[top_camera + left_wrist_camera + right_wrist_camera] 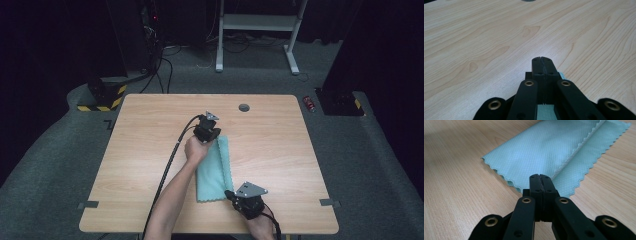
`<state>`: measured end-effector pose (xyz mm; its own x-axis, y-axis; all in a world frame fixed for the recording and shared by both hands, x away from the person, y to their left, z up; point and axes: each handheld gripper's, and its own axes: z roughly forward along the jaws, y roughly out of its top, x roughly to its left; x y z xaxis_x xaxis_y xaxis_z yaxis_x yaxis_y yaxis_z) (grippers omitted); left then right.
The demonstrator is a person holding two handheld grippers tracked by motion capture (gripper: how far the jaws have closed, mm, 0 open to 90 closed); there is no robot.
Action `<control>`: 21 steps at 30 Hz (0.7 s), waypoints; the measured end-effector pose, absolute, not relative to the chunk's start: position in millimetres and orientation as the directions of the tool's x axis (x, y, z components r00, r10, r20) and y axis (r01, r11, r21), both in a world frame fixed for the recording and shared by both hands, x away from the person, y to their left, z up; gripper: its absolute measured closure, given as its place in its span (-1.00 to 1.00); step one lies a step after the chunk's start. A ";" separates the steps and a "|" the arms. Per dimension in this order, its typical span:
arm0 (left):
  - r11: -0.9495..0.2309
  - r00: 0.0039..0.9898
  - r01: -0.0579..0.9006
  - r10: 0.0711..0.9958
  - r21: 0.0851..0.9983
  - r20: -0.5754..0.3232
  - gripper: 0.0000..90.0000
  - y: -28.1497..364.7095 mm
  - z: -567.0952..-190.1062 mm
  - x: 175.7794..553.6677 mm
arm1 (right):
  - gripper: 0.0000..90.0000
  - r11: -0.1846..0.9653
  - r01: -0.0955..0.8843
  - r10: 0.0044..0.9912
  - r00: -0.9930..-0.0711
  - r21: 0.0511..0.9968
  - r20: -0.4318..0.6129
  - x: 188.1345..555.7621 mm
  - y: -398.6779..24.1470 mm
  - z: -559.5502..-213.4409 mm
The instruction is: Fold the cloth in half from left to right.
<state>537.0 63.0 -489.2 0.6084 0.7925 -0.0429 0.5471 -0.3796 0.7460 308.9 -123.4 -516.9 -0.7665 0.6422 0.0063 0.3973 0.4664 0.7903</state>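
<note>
Black jaws of right gripper (540, 178) pressed together, nothing visibly between them, tips at near scalloped corner of cloth (549, 152). Cloth pale teal, fine diamond weave, zigzag-cut edges, folded lengthwise into long strip with upper layer set back from lower. Lying flat near middle of wooden table (150, 130), long axis running away from person. Left gripper (541, 59) at far end of cloth, jaws closed tight; teal sliver visible under them, pinch itself unclear.

wooden table (270, 150), grey grommet (244, 107), red can (309, 103) on carpet, white frame (260, 22)
</note>
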 end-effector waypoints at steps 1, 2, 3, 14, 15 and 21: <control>-0.381 0.611 0.546 0.791 0.746 -0.042 1.00 61.2 -489.1 537.4 | 1.00 0.468 0.393 0.642 -0.767 0.791 0.001 308.9 -124.4 -516.3; -0.378 0.612 0.546 0.790 0.747 -0.047 1.00 59.2 -489.1 537.7 | 1.00 0.468 0.394 0.643 -0.766 0.791 0.001 308.7 -125.2 -515.8; -0.380 0.613 0.544 0.789 0.748 -0.045 1.00 57.3 -489.2 538.1 | 1.00 0.468 0.395 0.644 -0.765 0.791 0.001 308.6 -126.0 -515.6; -0.397 0.618 0.545 0.785 0.739 -0.034 1.00 45.1 -495.1 541.6 | 0.99 0.458 0.409 0.657 -0.754 0.789 0.009 309.5 -133.2 -518.9; -0.397 0.617 0.546 0.786 0.738 -0.034 1.00 44.6 -495.7 541.9 | 0.99 0.458 0.409 0.659 -0.752 0.789 0.008 309.5 -133.5 -518.7; -0.414 0.623 0.539 0.782 0.734 -0.017 1.00 39.3 -498.1 542.6 | 0.99 0.460 0.418 0.663 -0.749 0.783 0.011 310.0 -135.6 -519.6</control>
<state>542.6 39.3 -498.1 0.6231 0.7820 -0.0167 0.5389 -0.4137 0.7338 310.0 -135.6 -519.6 -0.7486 0.6630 0.0106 0.4183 0.4599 0.7833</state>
